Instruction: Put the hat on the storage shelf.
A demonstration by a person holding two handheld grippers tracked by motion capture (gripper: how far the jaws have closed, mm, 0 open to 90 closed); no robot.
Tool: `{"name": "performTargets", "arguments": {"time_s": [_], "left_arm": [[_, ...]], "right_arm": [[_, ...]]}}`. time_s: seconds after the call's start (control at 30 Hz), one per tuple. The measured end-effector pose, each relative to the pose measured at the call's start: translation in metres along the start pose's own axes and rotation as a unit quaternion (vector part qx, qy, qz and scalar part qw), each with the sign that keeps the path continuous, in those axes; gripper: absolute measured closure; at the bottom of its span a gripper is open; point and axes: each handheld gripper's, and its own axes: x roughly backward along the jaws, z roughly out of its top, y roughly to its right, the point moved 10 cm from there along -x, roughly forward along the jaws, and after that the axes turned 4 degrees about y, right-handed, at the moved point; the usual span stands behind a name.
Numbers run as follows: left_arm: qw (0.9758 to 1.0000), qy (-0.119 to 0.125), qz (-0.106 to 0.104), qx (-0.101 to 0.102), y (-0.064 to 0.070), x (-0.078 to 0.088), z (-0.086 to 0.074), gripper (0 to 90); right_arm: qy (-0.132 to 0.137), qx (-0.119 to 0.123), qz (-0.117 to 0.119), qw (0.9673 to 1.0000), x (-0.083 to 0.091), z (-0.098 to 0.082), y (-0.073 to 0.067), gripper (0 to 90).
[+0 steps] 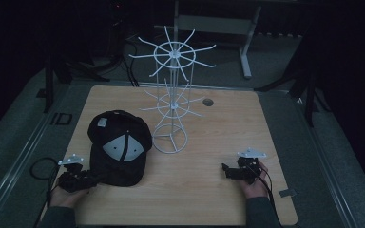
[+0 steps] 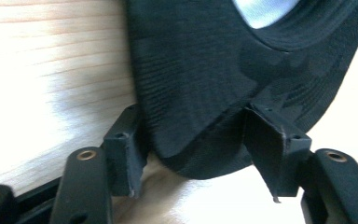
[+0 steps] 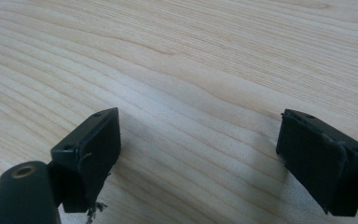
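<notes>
At the near edge of the wooden desk [image 1: 209, 190], the person's two hands came in from the bottom of the high view, each with a gripper. The left gripper [image 1: 91, 179] lay low at the desk's near left corner, pointing rightward at the brim of a black cap [image 1: 119, 152]. In the left gripper view, the left gripper [image 2: 196, 140] had the rounded front edge of the cap's brim [image 2: 191, 93] between its two jaws: one jaw stood against the brim's edge on one side, the other against the dark fabric on the other side. Whether the pads actually pressed on the brim could not be told; the jaws stood partly apart with the brim filling the gap between them.

The right gripper [image 1: 227, 171] rested at the near right of the desk, well apart from the cap and turned toward the desk's middle. In the right gripper view, the right gripper [image 3: 198, 144] had its jaws spread wide with nothing but bare wood grain between them, so it was released.

Farther in, the cap sat on the left half of the desk, its crown away from the person and its brim toward the left gripper, a grey panel [image 1: 122, 147] showing on the crown. Just beside the cap, to its right, stood a white wire rack [image 1: 172, 104], upright on a ring base, with two tiers of spokes fanning out. Beyond it, a small round dark spot [image 1: 207, 102] lay near the desk's far edge.
</notes>
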Motion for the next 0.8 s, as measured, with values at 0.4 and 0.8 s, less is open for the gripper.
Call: {"name": "performTargets", "arguments": {"time_s": [0.4,0.8], "left_arm": [[0.9984,0.005,-0.048,-0.029,0.025,-0.001,0.006,64.4],[0.9924,0.016,-0.118,-0.03,0.051,-0.002,0.01,79.0]], "right_arm": [[0.0,0.0,0.0,1.0,0.0,0.0,0.0,13.4],[0.0,0.0,0.0,1.0,0.0,0.0,0.0,13.4]]}}
